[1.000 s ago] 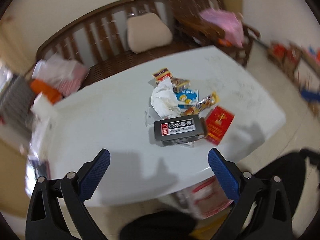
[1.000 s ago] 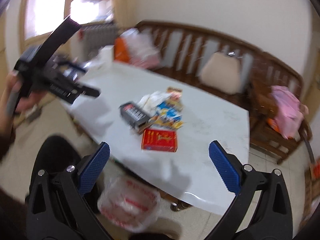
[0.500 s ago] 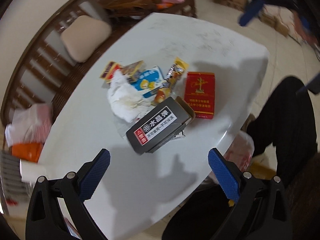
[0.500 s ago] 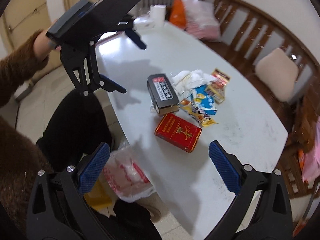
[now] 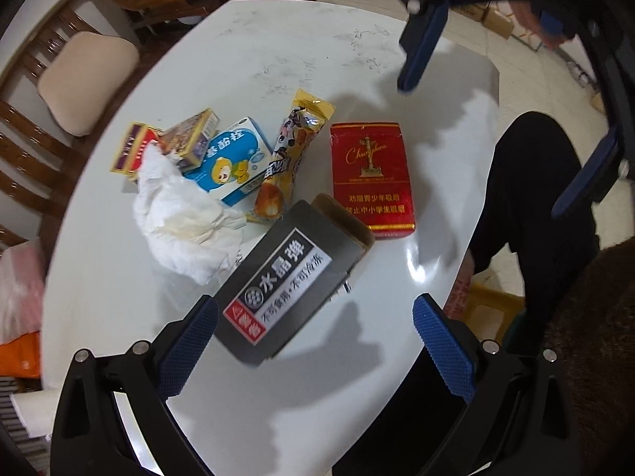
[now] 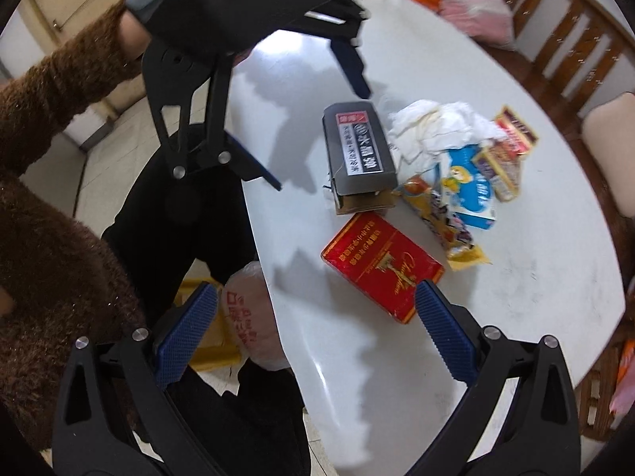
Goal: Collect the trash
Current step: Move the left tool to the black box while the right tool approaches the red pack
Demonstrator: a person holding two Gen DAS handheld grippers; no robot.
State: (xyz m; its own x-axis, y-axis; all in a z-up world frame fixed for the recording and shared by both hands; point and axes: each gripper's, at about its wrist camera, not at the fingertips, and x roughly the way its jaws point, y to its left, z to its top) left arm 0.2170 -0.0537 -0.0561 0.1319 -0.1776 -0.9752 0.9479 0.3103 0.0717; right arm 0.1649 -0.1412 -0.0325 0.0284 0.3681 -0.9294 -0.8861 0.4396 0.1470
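- Above the white desk (image 5: 309, 43): left hand-held gripper (image 5: 315, 323) tilted down, blue pads spread wide, pinching nothing.
- Right hand-held gripper (image 6: 315, 311) also spread wide, empty, angled down over desk edge.
- Brown fuzzy sleeve (image 6: 59, 79) behind left hand-held gripper in right wrist view.
- Trash clustered mid-desk: dark grey box (image 5: 289, 273) with white label, one end flap open; red cigarette carton (image 5: 371, 174) lying flat; crumpled white tissue (image 5: 182, 218); yellow snack wrapper (image 5: 289, 154); blue-white carton (image 5: 234, 162); two small boxes (image 5: 166, 142).
- Dark grey box just ahead of left pads, nearer the left one.
- Red cigarette carton just ahead of right pads, close to the right one.
- Plastic bag (image 6: 250, 317) below desk edge.
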